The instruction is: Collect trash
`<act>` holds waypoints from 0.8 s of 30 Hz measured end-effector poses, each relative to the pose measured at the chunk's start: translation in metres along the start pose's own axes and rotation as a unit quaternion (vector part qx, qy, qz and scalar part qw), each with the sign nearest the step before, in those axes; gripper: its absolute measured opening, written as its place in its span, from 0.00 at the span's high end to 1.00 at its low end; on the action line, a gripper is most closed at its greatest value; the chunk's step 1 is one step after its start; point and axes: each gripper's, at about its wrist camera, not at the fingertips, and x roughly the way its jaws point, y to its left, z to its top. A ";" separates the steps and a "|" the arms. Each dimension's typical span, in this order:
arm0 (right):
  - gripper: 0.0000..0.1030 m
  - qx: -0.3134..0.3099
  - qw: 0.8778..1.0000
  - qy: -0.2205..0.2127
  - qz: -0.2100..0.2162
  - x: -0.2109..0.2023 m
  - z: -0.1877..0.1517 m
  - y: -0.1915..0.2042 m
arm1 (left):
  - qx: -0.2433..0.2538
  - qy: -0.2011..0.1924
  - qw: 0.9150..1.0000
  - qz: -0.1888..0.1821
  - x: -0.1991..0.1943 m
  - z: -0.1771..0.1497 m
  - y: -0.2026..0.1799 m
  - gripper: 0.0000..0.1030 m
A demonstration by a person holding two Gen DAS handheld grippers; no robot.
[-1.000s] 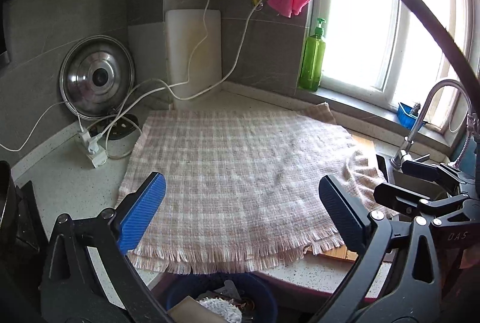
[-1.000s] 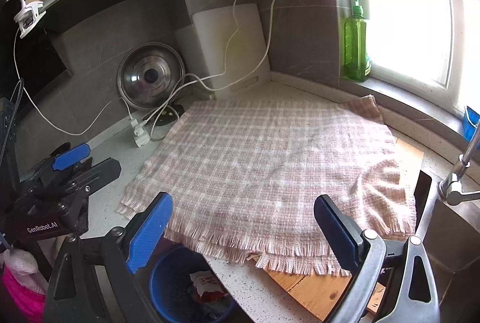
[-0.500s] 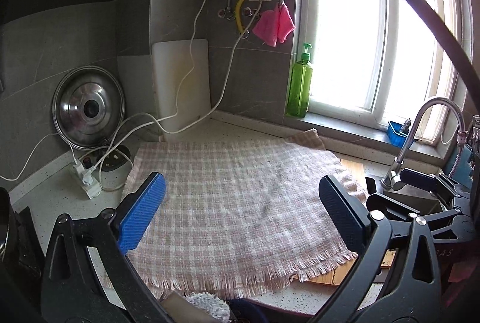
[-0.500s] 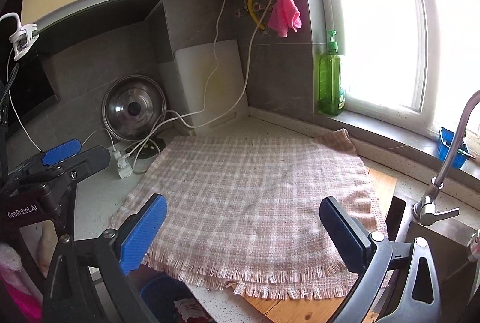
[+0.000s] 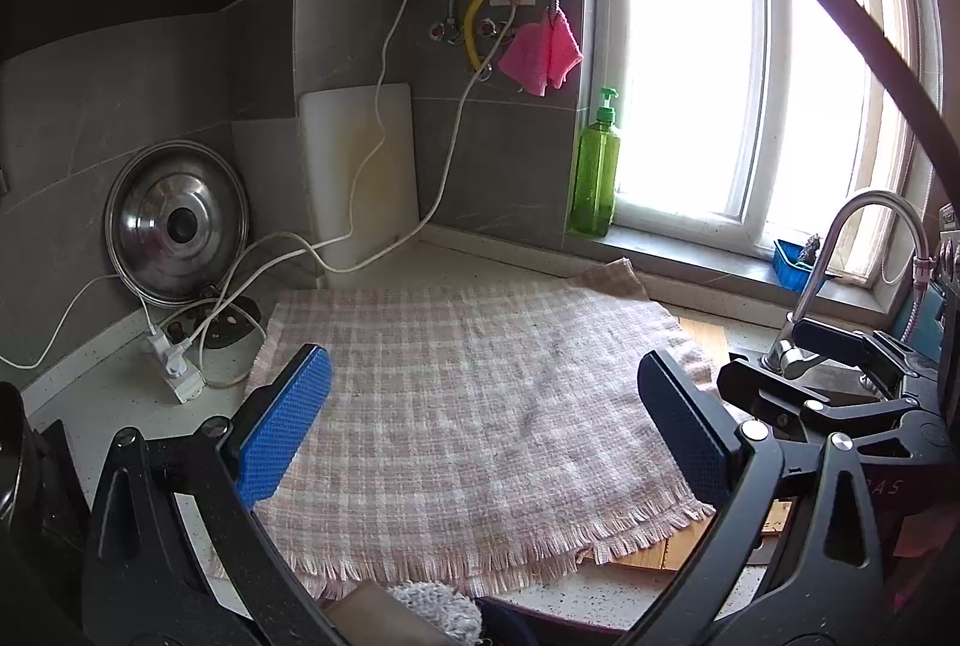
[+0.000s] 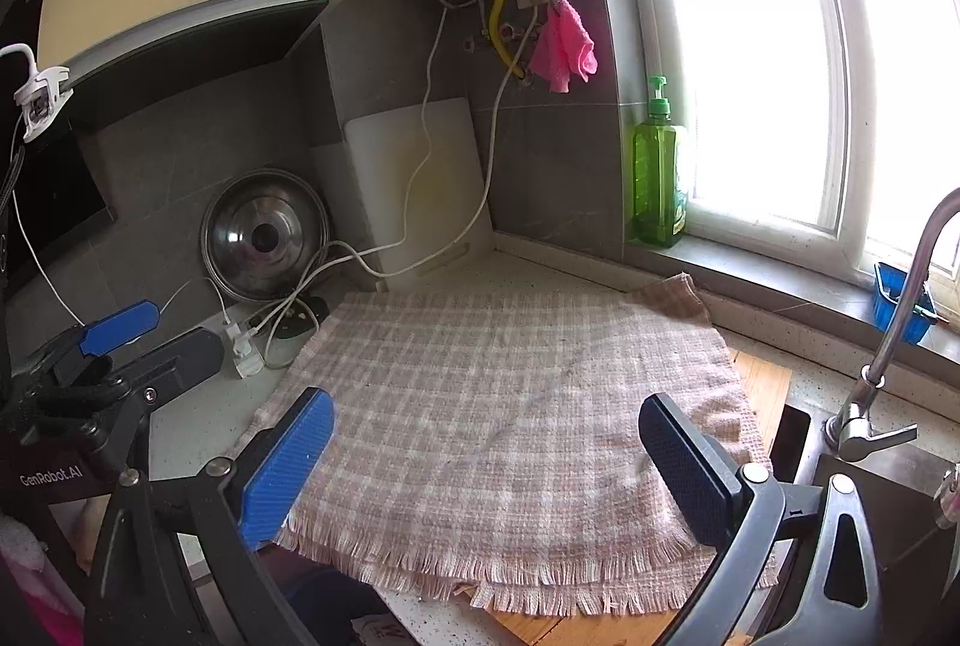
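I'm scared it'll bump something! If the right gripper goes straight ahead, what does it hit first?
Probably the checked cloth on the counter. The open right gripper points down across it; depth is hard to judge.

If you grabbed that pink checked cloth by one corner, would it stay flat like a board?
Probably not. The checked cloth looks woven and thin, with a fringed edge and one far corner already folded over, so it would likely droop and bunch. It seems light, and it might slide on the smooth counter if pushed.

Checked cloth [image 5: 474, 394] lies bare; cables [image 5: 228, 298] and faucet [image 6: 888, 346] flank it.
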 end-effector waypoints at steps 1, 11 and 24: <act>0.00 -0.001 1.000 0.000 0.001 0.000 0.001 0.000 | 0.000 0.000 1.000 -0.001 0.000 0.000 0.001 0.00; 0.00 0.000 1.000 0.003 0.004 0.000 0.001 0.002 | 0.002 0.003 1.000 0.008 -0.003 -0.002 0.001 0.00; 0.00 0.003 1.000 0.007 0.002 -0.002 -0.004 0.001 | -0.008 0.017 1.000 0.008 0.000 -0.007 0.003 0.00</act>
